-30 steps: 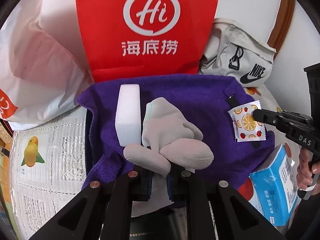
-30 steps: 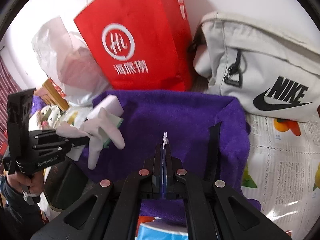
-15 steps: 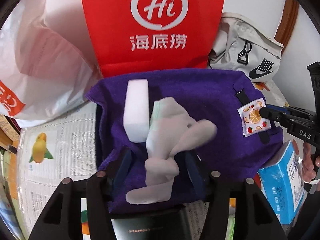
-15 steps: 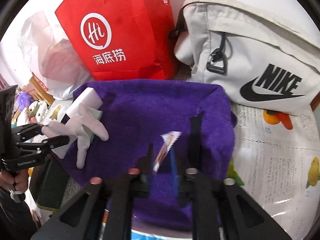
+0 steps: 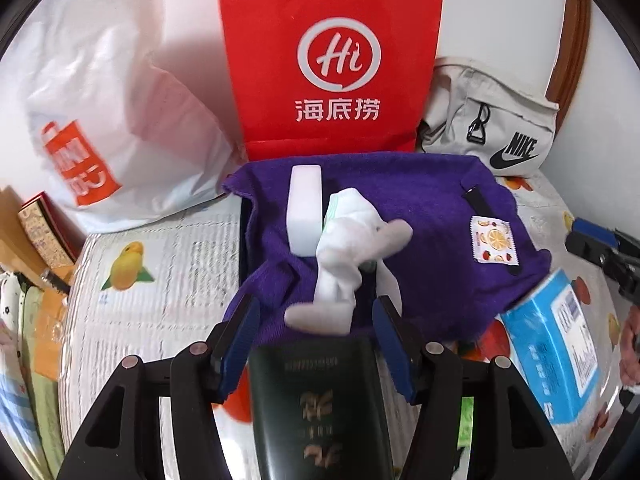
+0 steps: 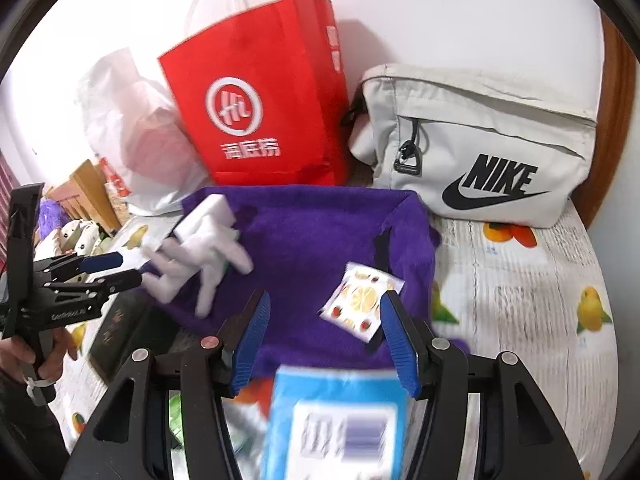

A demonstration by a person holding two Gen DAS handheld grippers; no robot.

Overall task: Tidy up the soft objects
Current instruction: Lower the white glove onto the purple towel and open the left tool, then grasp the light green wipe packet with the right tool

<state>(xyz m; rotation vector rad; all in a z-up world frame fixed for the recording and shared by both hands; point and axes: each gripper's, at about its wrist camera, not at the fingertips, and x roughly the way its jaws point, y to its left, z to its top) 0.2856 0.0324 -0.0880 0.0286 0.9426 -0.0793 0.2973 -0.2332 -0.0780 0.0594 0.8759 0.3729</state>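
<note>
Left wrist view shows my left gripper (image 5: 316,332) jaws just opened off the pale glove (image 5: 352,240), now beside the sponge (image 5: 305,208) on the purple towel (image 5: 420,200); right gripper (image 6: 324,332) likewise released the sachet (image 6: 360,300); blue packet (image 6: 340,420) remains.

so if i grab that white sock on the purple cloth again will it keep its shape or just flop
The white sock will probably flop: it lies crumpled on the purple cloth, ends splayed. It looks light, so a pinch should lift it. A push would likely bunch it, not slide it.
</note>
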